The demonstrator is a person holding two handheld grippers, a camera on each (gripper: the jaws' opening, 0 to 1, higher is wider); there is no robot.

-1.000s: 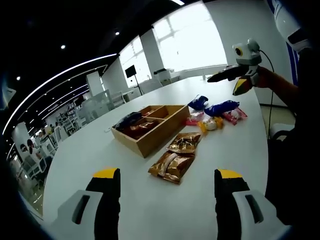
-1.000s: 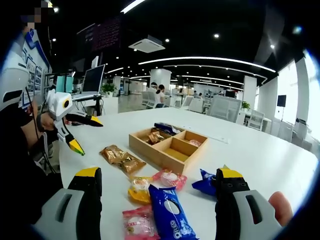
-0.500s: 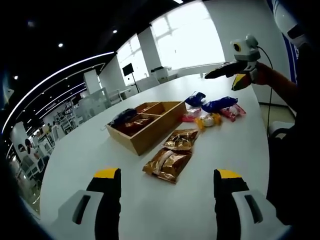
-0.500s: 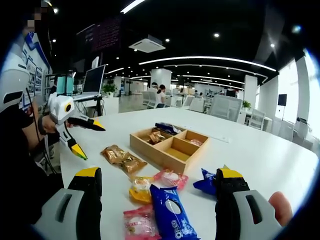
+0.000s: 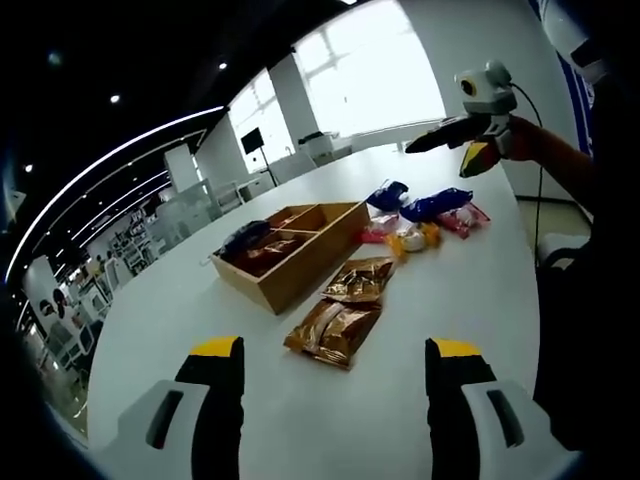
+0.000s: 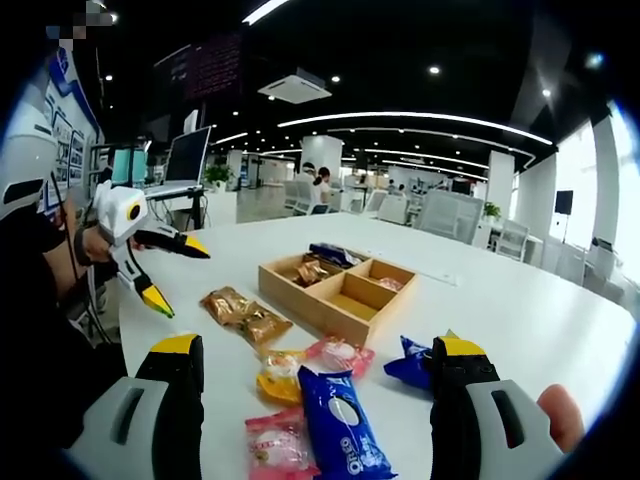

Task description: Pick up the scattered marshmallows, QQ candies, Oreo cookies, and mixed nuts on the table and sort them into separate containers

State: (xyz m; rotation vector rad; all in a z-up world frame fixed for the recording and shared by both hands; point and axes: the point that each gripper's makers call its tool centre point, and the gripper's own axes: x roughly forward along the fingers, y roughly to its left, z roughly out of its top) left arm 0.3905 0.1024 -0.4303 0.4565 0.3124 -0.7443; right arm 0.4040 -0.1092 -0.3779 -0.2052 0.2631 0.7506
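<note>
In the right gripper view, the right claw is spread wide and holds nothing, above a blue Oreo pack lying lengthwise away from it on the white worktop; "OREO" reads on the wrapper. Beside the pack lie a pink candy packet and a yellow packet. Farther off are two brown nut packets, then the wooden divided tray. The left claw, also spread and empty, hovers over bare worktop.
</note>
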